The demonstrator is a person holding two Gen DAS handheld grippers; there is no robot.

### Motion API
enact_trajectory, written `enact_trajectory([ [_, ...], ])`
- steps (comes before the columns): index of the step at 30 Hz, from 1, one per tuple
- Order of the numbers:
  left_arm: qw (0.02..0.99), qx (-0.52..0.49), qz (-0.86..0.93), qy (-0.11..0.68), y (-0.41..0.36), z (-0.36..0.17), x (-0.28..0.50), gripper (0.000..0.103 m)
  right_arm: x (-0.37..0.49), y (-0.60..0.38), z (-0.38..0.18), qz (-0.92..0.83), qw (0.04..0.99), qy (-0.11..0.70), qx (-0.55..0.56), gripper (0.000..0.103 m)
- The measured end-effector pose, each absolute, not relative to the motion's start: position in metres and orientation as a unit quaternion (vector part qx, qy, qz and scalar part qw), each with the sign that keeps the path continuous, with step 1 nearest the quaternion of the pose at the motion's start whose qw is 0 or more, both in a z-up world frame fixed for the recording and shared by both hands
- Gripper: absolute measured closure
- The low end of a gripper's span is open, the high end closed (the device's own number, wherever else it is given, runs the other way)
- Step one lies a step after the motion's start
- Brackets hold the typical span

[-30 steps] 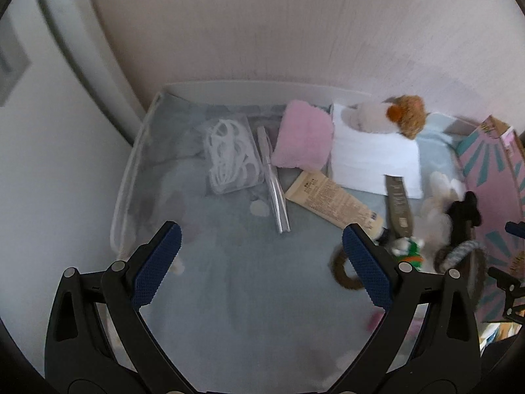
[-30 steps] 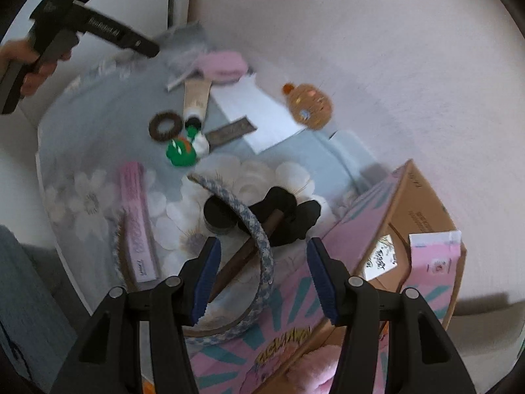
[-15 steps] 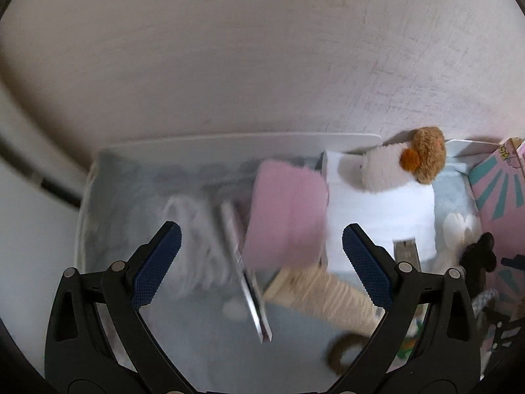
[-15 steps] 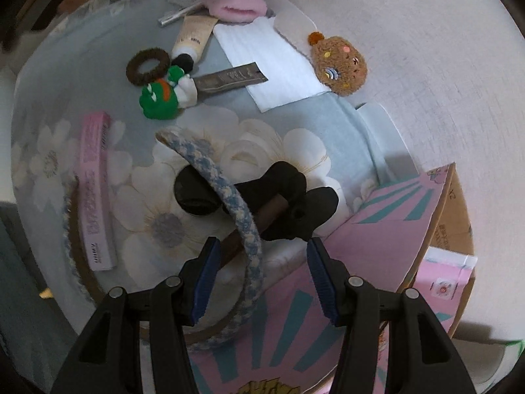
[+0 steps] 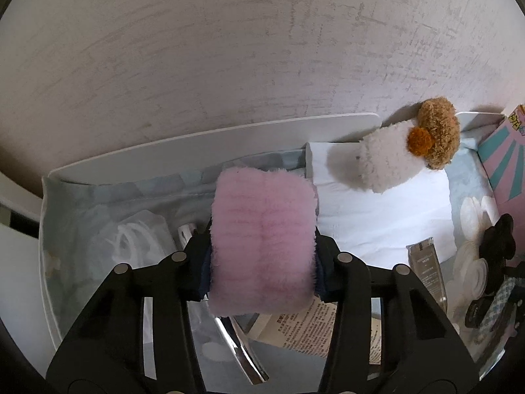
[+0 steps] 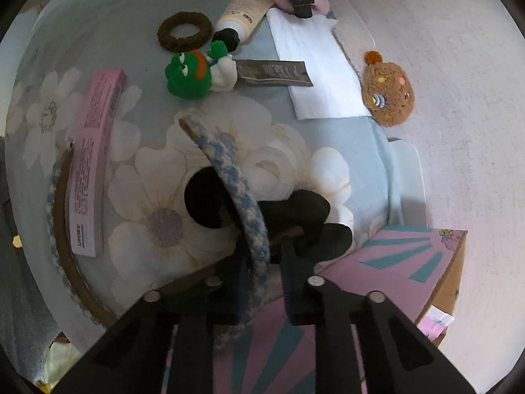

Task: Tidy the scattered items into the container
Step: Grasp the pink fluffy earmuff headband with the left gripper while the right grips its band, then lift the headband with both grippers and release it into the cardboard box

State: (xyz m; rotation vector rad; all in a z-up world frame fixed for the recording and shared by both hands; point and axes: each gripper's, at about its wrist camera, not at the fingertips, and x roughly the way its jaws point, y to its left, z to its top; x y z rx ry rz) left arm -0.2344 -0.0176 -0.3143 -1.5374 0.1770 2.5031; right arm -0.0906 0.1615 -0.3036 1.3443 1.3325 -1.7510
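We are seeing a fluffy pink plush pad (image 5: 262, 246), a glossy chrome-like metal tube (image 5: 236, 344), a woolly brown plush toy (image 6: 388, 93), a braided cloth headband (image 6: 236, 190), a printed cardboard box (image 6: 393, 262) and a matt, rough-textured wall (image 5: 229, 49).

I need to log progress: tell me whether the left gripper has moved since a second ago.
Yes. The left gripper has advanced toward the back wall, past the silver tube, and closed on the pink fluffy pad.
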Motion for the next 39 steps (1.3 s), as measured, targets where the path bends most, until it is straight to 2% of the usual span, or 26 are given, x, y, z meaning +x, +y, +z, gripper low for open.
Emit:
enact_trajectory([
  [11,0.095,-0.497,0.861,0.049,-0.018,-0.292,-0.204,0.062,-0.068,0.162,-0.281,-0.709,0.247,0.490,0.443,0.093],
  [18,0.087,-0.469,0.879,0.027,-0.031,-0.239,-0.161,0.062,-0.054,0.169,-0.235,-0.743,0.218,0.486,0.404,0.094],
  [25,0.077,-0.442,0.894,0.007,-0.053,-0.185,-0.151,0.062,-0.039,0.179,-0.185,-0.794,0.165,0.465,0.356,0.094],
  [32,0.102,-0.412,0.905,0.024,-0.031,-0.125,-0.127,0.062,-0.028,0.210,-0.133,-0.838,0.111,0.408,0.345,0.094],
  [39,0.191,-0.376,0.905,0.058,0.050,-0.074,-0.121,0.062,-0.005,0.262,-0.088,-0.861,0.045,0.382,0.331,0.094],
])
